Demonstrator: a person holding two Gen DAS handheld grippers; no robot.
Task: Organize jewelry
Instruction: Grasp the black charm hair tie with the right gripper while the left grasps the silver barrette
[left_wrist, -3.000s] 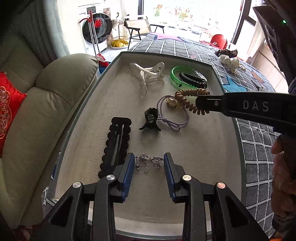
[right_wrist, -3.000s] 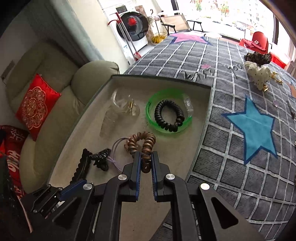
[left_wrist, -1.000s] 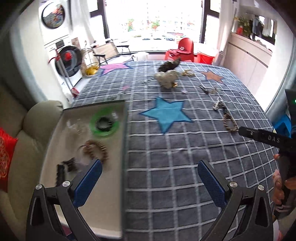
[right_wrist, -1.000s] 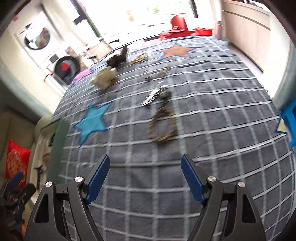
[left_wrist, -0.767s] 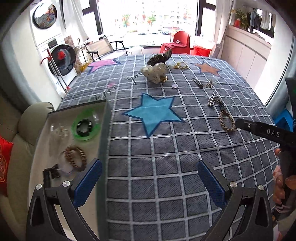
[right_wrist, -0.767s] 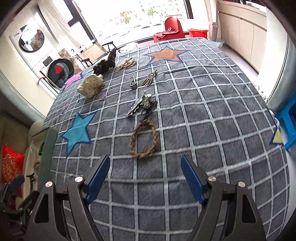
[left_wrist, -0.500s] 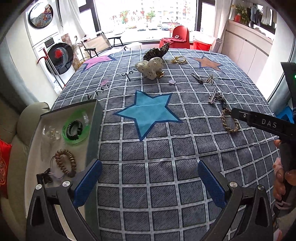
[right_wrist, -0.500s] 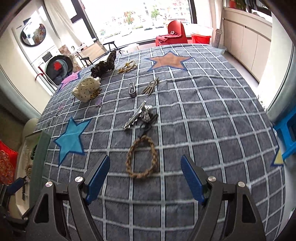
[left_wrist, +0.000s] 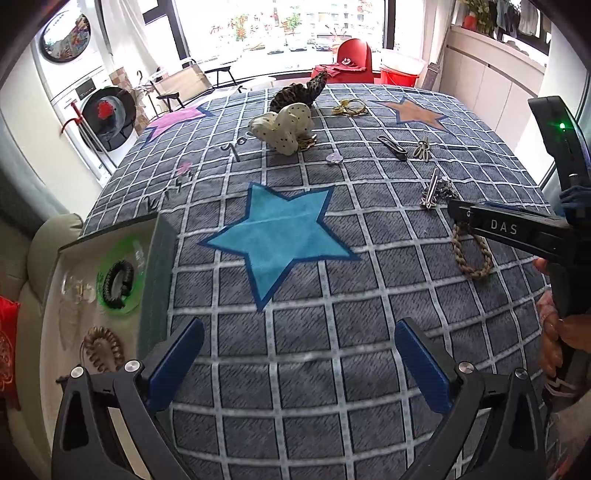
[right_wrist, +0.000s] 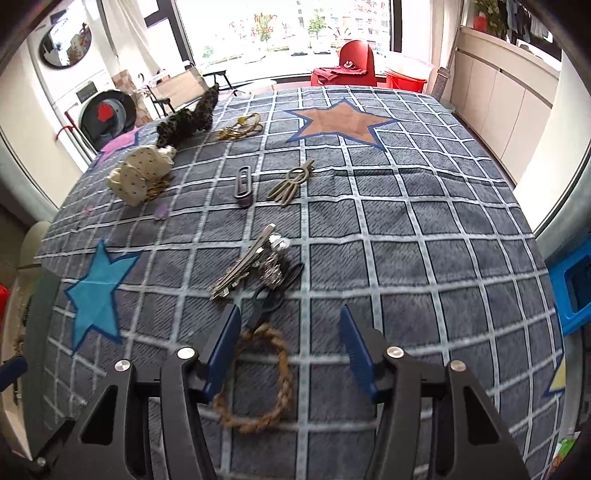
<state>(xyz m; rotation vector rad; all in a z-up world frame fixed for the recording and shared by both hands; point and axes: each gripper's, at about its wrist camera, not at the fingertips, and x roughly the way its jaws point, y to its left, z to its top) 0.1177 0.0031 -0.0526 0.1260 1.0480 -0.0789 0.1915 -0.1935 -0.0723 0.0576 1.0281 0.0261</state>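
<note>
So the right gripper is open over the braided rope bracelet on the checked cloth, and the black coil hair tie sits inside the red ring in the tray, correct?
Not quite: the ring around the black coil hair tie is green, as the left wrist view shows. The rest holds: the right gripper is open over the braided rope bracelet.

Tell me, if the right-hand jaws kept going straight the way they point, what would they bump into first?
Probably the braided rope bracelet on the checked tablecloth. It lies between the right gripper jaws, which have just been closing without pressing it. Depth is hard to judge.
</note>
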